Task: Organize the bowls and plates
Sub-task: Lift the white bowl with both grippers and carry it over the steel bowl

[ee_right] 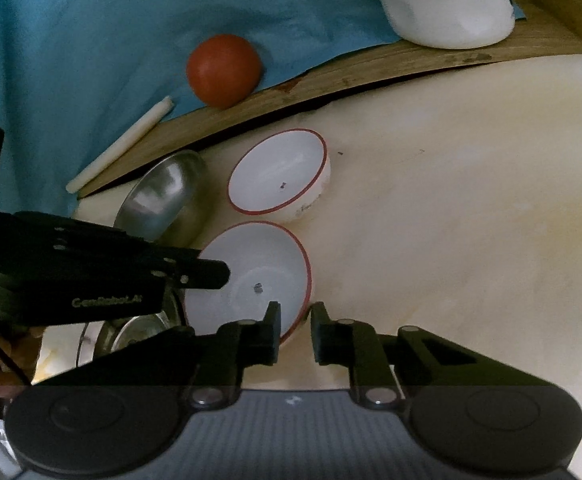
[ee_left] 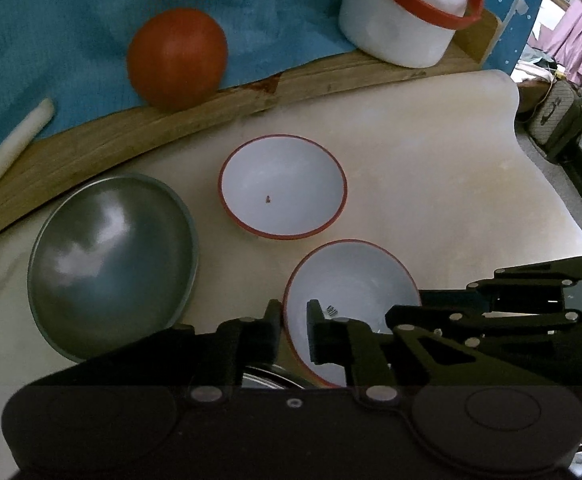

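Two white bowls with red rims stand on the cream table top. The near bowl [ee_left: 351,280] [ee_right: 259,256] is tilted, with a shiny steel dish [ee_right: 131,332] partly hidden beneath it. My left gripper [ee_left: 294,328] is shut on its left rim, one finger inside the bowl and one outside. My right gripper [ee_right: 295,332] is shut on the opposite rim. Each gripper also shows in the other's view, the right gripper [ee_left: 491,300] and the left gripper [ee_right: 195,272]. The far bowl [ee_left: 283,186] [ee_right: 277,172] sits upright and free. A steel bowl [ee_left: 111,264] [ee_right: 163,196] stands to its left.
A wooden board [ee_left: 131,140] runs along the back under a blue cloth [ee_left: 71,20]. On it are a red ball [ee_left: 177,58], a white stick [ee_left: 7,152] and a white tub with a red rim [ee_left: 391,28]. A person's hand [ee_right: 7,360] shows at lower left.
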The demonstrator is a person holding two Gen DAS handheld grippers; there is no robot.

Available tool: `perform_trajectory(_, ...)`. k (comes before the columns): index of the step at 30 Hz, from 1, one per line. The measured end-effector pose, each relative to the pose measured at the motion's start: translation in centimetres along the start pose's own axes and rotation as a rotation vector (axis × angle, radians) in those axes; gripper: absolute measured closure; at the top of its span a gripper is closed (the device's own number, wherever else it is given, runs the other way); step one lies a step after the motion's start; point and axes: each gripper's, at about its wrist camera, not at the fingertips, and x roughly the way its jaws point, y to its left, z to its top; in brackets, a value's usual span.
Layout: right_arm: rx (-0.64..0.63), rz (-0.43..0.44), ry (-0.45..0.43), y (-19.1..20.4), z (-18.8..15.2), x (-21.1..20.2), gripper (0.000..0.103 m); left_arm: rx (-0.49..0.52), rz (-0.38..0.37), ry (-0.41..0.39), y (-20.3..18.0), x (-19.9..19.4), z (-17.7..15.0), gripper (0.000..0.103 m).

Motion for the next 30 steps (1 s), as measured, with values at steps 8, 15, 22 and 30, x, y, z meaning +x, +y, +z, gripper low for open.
perform_trajectory(8,-0.007,-0.048,-0.037,0.5,0.0,-1.8,0.093,-0.034,-0.043,-0.094,0.1,-1.6,-0.3,0.095)
perform_trajectory(15,-0.049,-0.074,-0.065,2.0,1.0,-3.5,0.093,-0.122,-0.079,-0.18,1.3,-3.2,-0.1,0.095)
perform_trajectory(22,-0.094,-0.081,-0.103,3.8,3.1,-3.9,0.093,-0.197,-0.074,-0.256,3.0,-5.3,0.4,0.095)
perform_trajectory(30,-0.182,-0.022,-0.098,7.6,6.8,-2.1,0.094,-0.348,-0.036,-0.348,7.6,-8.2,-0.5,0.094)
